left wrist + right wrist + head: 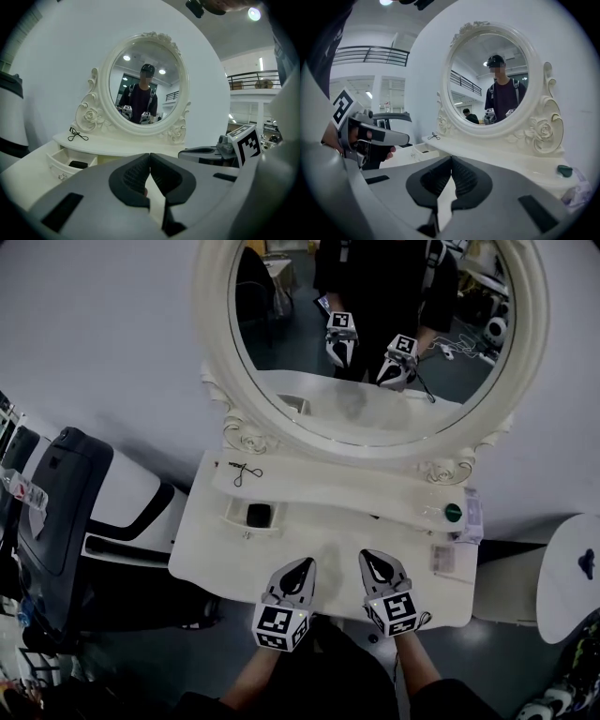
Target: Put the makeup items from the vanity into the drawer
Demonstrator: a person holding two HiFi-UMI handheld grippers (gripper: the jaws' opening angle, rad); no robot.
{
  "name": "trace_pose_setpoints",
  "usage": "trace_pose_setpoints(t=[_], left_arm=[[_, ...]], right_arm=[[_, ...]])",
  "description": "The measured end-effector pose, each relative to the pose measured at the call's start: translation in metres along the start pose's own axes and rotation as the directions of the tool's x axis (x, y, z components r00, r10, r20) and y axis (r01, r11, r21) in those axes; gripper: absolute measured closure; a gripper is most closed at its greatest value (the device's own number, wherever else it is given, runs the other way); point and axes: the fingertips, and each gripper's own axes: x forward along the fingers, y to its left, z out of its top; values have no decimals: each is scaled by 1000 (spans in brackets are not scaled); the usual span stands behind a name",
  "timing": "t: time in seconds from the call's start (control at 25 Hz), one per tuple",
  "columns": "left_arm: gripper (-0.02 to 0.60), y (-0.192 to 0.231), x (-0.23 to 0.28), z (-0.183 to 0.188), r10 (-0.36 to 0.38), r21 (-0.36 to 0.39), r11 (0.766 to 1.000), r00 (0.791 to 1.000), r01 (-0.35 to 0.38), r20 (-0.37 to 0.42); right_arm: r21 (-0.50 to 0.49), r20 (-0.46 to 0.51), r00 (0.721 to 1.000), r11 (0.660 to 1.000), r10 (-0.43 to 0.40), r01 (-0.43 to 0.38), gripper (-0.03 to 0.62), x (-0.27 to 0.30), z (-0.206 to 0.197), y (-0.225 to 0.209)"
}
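Note:
A white vanity [328, 554] stands under an oval mirror [370, 334]. On its raised shelf lies a black eyelash curler [246, 472] [77, 136] [434, 136] at the left. A small green round item [453, 513] [564, 171] rests at the right end. Below the curler a small drawer [234, 512] [58, 161] stands open with a dark item [259, 515] [78, 164] inside. My left gripper [302, 568] [149, 154] and right gripper [372, 561] [451, 158] hover side by side over the vanity's front edge. Both are shut with nothing between the jaws.
A black chair [66, 512] stands left of the vanity. A white round table [572, 577] is at the right. A clear plastic packet [473, 514] and a flat label [442, 557] lie at the vanity's right end. The mirror reflects a person holding both grippers.

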Motion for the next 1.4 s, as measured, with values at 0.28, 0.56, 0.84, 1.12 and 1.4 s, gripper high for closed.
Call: trace_pose_setpoints(t=[0.28, 0.56, 0.84, 1.12, 1.4], left_arm=[[566, -25, 16, -10, -55, 20, 998, 998, 56, -43], [566, -24, 32, -14, -98, 34, 994, 993, 101, -70], [566, -11, 52, -28, -120, 28, 992, 987, 124, -104], [566, 1, 66, -38, -119, 17, 992, 985, 122, -126], [566, 4, 82, -46, -129, -3, 992, 985, 130, -116]], right_arm=[[45, -4, 999, 998, -42, 43, 569, -12, -11, -19], [74, -77, 994, 994, -76, 81, 568, 7, -34, -34], [78, -171, 979, 989, -111, 126, 473, 50, -70, -65], [85, -221, 965, 983, -139, 161, 431, 73, -93, -88], [36, -279, 947, 984, -156, 173, 344, 95, -116, -106]])
